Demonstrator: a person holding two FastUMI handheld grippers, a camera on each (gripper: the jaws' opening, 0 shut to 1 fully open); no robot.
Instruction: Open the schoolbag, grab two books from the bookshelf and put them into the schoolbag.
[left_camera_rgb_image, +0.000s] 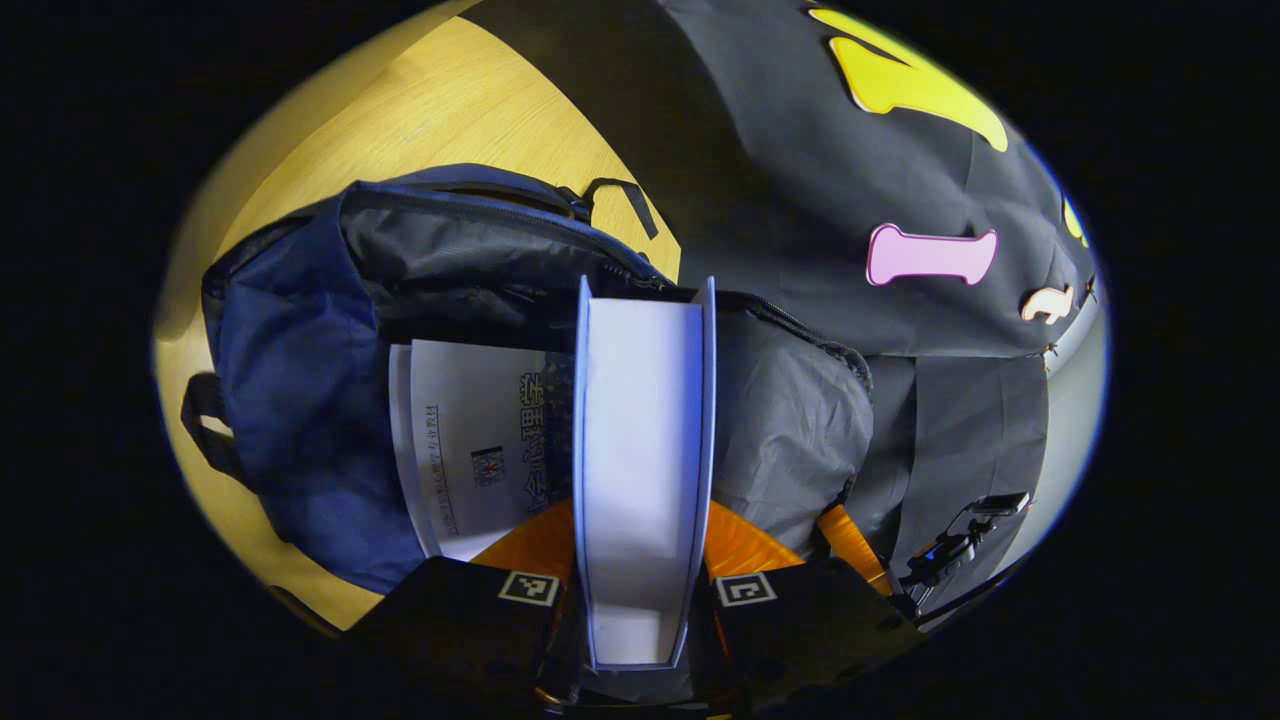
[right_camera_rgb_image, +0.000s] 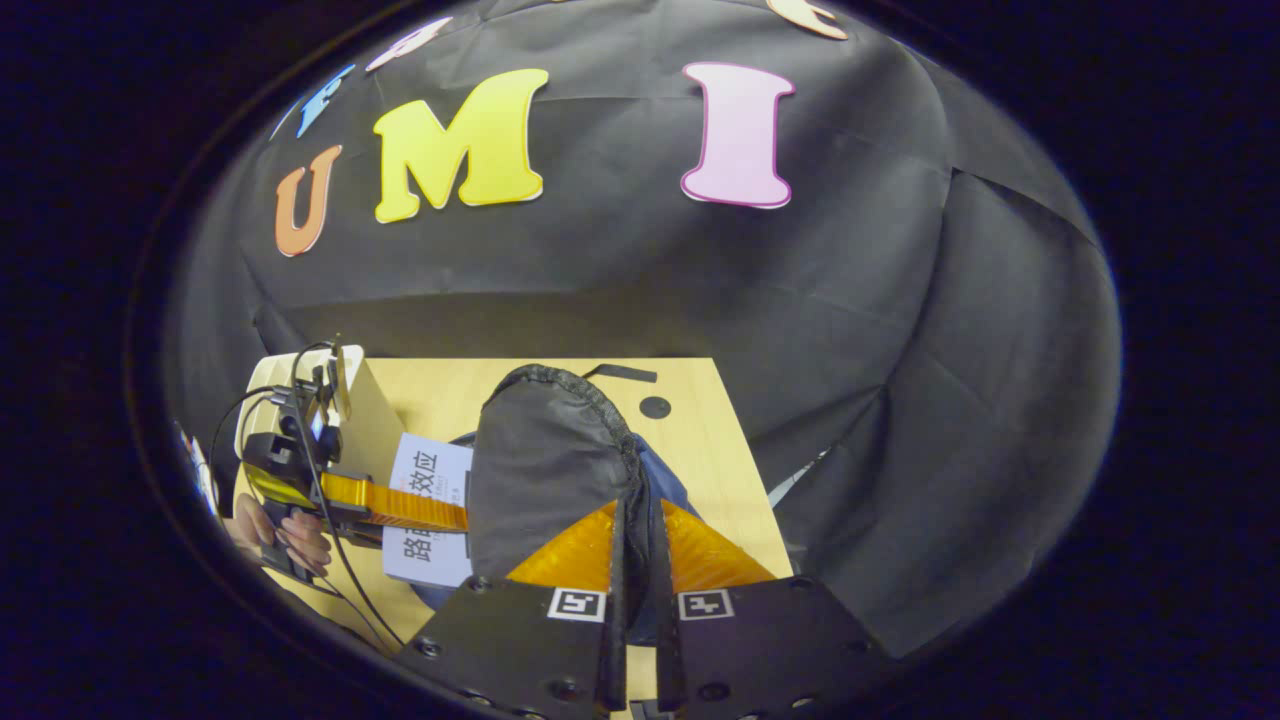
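Note:
A thick book (left_camera_rgb_image: 645, 450) with blue covers stands on edge between my left gripper's (left_camera_rgb_image: 640, 530) fingers, which are shut on it, above the open mouth of the navy schoolbag (left_camera_rgb_image: 300, 400). A second, white-covered book (left_camera_rgb_image: 470, 440) lies inside the bag beside it. In the right gripper view, my right gripper (right_camera_rgb_image: 640, 525) is shut on the bag's grey-lined flap (right_camera_rgb_image: 550, 460) and holds it upright. To its left the left gripper (right_camera_rgb_image: 395, 505) grips the white-covered book (right_camera_rgb_image: 428, 465), with a hand (right_camera_rgb_image: 290, 535) behind it.
The bag lies on a wooden table (left_camera_rgb_image: 450, 100) against the black cloth wall. A cream upright piece (right_camera_rgb_image: 365, 410) stands at the table's back left. A small black disc (right_camera_rgb_image: 655, 407) sits on the table (right_camera_rgb_image: 720, 480) behind the bag.

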